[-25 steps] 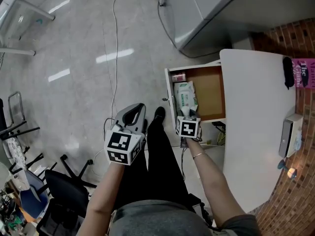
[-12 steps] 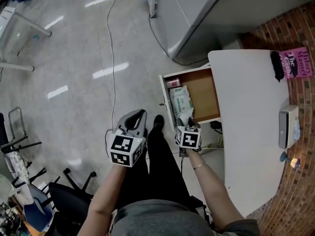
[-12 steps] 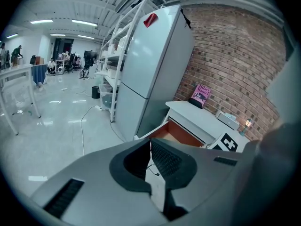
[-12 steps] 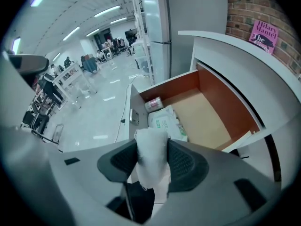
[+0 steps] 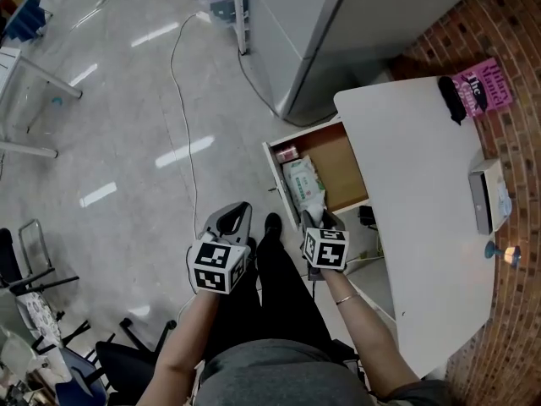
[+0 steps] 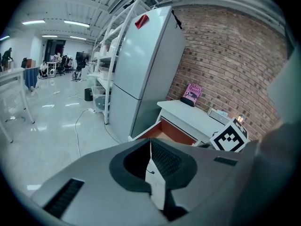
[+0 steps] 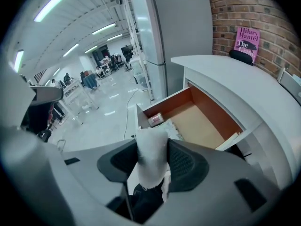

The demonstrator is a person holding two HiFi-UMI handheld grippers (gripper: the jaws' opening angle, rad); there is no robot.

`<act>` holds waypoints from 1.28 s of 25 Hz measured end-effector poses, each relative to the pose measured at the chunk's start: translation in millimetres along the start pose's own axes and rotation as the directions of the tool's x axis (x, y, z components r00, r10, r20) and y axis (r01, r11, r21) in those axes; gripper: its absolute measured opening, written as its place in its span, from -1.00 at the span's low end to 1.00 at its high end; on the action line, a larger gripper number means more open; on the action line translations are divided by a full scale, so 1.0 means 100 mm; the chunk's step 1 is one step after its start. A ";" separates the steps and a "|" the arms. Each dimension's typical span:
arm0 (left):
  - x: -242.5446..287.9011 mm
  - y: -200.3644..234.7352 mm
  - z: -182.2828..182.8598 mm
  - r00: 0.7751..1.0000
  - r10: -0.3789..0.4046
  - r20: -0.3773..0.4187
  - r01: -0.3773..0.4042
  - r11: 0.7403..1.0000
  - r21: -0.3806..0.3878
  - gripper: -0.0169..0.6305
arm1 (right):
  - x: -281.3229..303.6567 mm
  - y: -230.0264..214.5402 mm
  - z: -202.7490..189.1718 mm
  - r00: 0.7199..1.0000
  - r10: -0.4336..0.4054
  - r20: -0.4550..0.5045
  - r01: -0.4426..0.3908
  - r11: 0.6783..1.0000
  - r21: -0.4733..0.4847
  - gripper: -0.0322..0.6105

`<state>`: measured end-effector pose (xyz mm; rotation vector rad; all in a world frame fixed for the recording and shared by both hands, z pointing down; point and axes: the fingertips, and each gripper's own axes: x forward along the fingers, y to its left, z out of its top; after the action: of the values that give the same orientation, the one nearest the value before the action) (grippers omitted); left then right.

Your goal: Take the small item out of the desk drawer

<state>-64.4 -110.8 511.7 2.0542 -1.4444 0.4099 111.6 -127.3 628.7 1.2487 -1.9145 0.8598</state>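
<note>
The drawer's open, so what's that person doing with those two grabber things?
A person stands at a white desk with a gripper in each hand. The drawer is pulled open, with a wipes pack and a small reddish item inside. The right gripper is clamped on a white tissue at the drawer's near end, by the pack. The left gripper is shut and empty, held off to the side over the floor.

Pink book (image 5: 483,83) stands against the brick wall (image 5: 439,24).
</note>
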 end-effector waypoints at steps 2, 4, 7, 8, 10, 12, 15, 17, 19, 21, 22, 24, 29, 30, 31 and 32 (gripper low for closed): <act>-0.02 -0.02 0.00 1.000 -0.009 0.000 0.009 1.000 0.013 -0.87 | -0.09 0.01 0.05 1.000 0.000 0.029 0.000 1.000 0.018 -0.32; -0.04 -0.04 0.01 1.000 -0.014 0.004 0.014 1.000 0.021 -0.87 | -0.19 0.01 0.10 0.998 -0.002 0.057 0.000 0.999 0.035 -0.32; -0.07 -0.08 0.04 1.000 -0.024 0.014 0.023 0.999 0.035 -0.87 | -0.33 0.01 0.16 0.995 -0.007 0.099 0.001 0.998 0.062 -0.32; -0.08 -0.09 0.05 0.999 -0.027 0.018 0.027 0.999 0.039 -0.87 | -0.37 0.02 0.18 0.994 -0.009 0.112 0.002 0.998 0.068 -0.32; -0.11 -0.10 0.06 0.999 -0.033 0.025 0.032 0.998 0.047 -0.87 | -0.46 0.03 0.23 0.990 -0.013 0.139 0.002 0.997 0.078 -0.32; -0.13 -0.10 0.07 0.999 -0.038 0.028 0.036 0.998 0.057 -0.87 | -0.55 0.04 0.27 0.986 -0.015 0.164 0.001 0.996 0.089 -0.32; -0.15 -0.09 0.10 0.998 -0.046 0.032 0.044 0.996 0.072 -0.87 | -0.68 0.05 0.35 0.979 -0.021 0.204 -0.003 0.994 0.114 -0.32; -0.16 -0.09 0.12 0.998 -0.050 0.036 0.047 0.996 0.080 -0.87 | -0.76 0.06 0.40 0.973 -0.027 0.229 0.000 0.993 0.118 -0.32; -0.17 -0.10 0.15 0.997 -0.059 0.045 0.055 0.994 0.092 -0.87 | -0.86 0.07 0.44 0.967 -0.034 0.254 0.003 0.993 0.121 -0.32; -0.18 -0.12 0.19 0.996 -0.071 0.053 0.066 0.993 0.102 -0.87 | -0.95 0.08 0.49 0.960 -0.042 0.278 0.003 0.990 0.139 -0.32; -0.19 -0.14 0.22 0.995 -0.078 0.057 0.072 0.992 0.105 -0.87 | -0.99 0.07 0.51 0.956 -0.046 0.290 0.002 0.988 0.152 -0.32; -0.20 -0.16 0.27 0.993 -0.093 0.066 0.085 0.990 0.111 -0.87 | -1.08 0.07 0.56 0.949 -0.055 0.312 0.001 0.985 0.173 -0.32; -0.22 -0.21 0.34 0.989 -0.126 0.078 0.115 0.985 0.132 -0.87 | -1.28 0.12 0.62 0.929 -0.075 0.361 0.004 0.981 0.193 -0.32; -0.22 -0.21 0.35 0.988 -0.131 0.080 0.119 0.983 0.137 -0.87 | -1.32 0.13 0.63 0.926 -0.076 0.371 0.003 0.981 0.196 -0.32; -0.23 -0.22 0.36 0.987 -0.135 0.081 0.123 0.982 0.141 -0.87 | -1.36 0.15 0.64 0.922 -0.077 0.380 0.000 0.980 0.198 -0.32; -0.24 -0.23 0.36 0.987 -0.140 0.082 0.127 0.981 0.146 -0.87 | -1.40 0.16 0.64 0.918 -0.078 0.388 -0.002 0.980 0.201 -0.32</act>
<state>-54.8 -109.8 464.1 2.2947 -1.3534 0.3754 127.5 -107.6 476.2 1.6798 -2.1450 0.8409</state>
